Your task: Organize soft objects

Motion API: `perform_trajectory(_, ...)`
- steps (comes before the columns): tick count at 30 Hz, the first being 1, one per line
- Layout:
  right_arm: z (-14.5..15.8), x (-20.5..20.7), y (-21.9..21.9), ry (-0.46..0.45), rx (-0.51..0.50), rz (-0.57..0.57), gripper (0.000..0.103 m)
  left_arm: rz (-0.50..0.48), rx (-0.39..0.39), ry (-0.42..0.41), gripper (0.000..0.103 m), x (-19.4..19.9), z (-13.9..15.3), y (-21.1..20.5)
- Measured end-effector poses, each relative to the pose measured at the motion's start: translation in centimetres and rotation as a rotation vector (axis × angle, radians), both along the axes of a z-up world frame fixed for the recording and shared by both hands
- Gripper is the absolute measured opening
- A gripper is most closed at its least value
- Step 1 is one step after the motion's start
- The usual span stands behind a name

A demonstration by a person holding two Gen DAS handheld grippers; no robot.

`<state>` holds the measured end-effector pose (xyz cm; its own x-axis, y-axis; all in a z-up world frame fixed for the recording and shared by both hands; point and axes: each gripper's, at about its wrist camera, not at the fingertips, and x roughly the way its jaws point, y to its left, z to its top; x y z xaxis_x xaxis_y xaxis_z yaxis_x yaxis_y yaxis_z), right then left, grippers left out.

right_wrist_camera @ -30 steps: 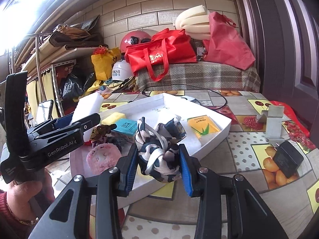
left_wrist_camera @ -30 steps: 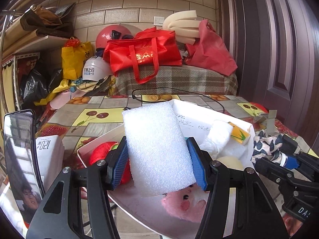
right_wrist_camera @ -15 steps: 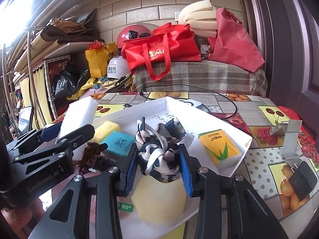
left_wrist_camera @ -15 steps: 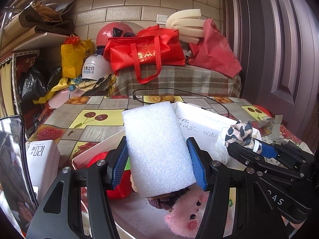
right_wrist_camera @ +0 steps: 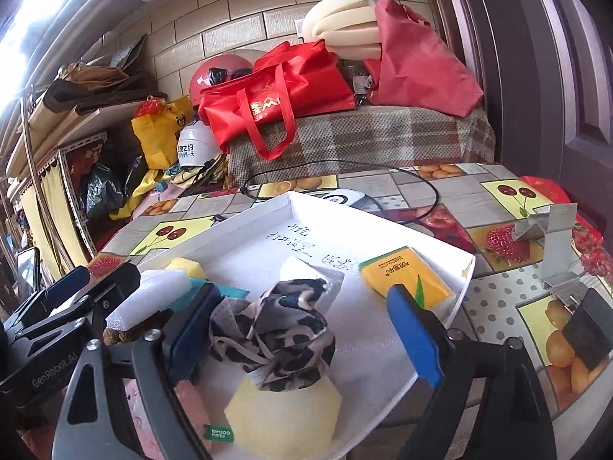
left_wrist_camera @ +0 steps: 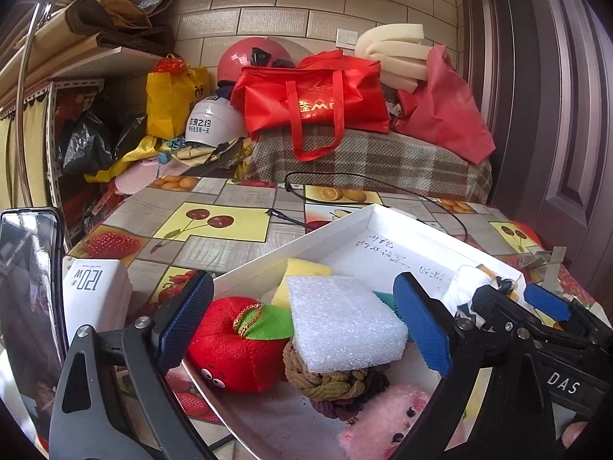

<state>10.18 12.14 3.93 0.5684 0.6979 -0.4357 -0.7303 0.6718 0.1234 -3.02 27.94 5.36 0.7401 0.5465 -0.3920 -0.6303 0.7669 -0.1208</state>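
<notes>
A white tray (left_wrist_camera: 268,264) holds soft things. My left gripper (left_wrist_camera: 306,326) is open over its near left part. The white foam block (left_wrist_camera: 343,326) lies free between the jaws, resting on a braided brown hair tie (left_wrist_camera: 329,379), beside a red plush apple (left_wrist_camera: 233,345) and a pink plush (left_wrist_camera: 383,421). My right gripper (right_wrist_camera: 306,329) is open over the tray (right_wrist_camera: 383,230). The black-and-white scrunchie (right_wrist_camera: 276,329) lies free on a pale yellow sponge (right_wrist_camera: 283,414). The foam block also shows in the right wrist view (right_wrist_camera: 153,299).
The tray also holds a yellow tissue pack (right_wrist_camera: 406,280), a yellow sponge (left_wrist_camera: 302,272) and a white roll (left_wrist_camera: 465,283). A white 120W box (left_wrist_camera: 95,291) and a phone (left_wrist_camera: 27,299) stand at left. A black cable (left_wrist_camera: 383,188) crosses the table. A metal bracket (right_wrist_camera: 551,245) stands at right.
Both grippers have lowered over the tray and opened. The foam block dropped from the left jaws onto the hair tie; the scrunchie left the right jaws and lies on the yellow sponge.
</notes>
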Motion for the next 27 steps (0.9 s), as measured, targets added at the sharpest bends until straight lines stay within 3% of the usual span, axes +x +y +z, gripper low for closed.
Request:
perform_trajectory(1, 0.0, 0.0, -0.1, -0.001, 0.003, -0.005, 0.103, 0.002, 0.001, 0.0, 0.097, 0.0, 0.0, 0.0)
perform_trajectory(6, 0.3, -0.4, -0.5, -0.029, 0.031, -0.02, 0.103, -0.003, 0.016, 0.007, 0.102, 0.1, 0.1, -0.4)
perform_trajectory(13, 0.7, -2.0, -2.7, -0.091, 0.062, -0.058, 0.103, -0.025, 0.124, 0.025, 0.103, -0.1, 0.4, -3.2)
perform_trajectory(23, 0.5, -4.1, -9.6, -0.047, 0.087, -0.107, 0.103, -0.029, 0.036, 0.054, 0.103, -2.2, -0.1, -4.9)
perform_trajectory(27, 0.3, -5.8, -11.4, -0.061, 0.051, -0.132, 0.103, -0.048, 0.019, 0.073, 0.103, -3.4, -0.4, -6.9)
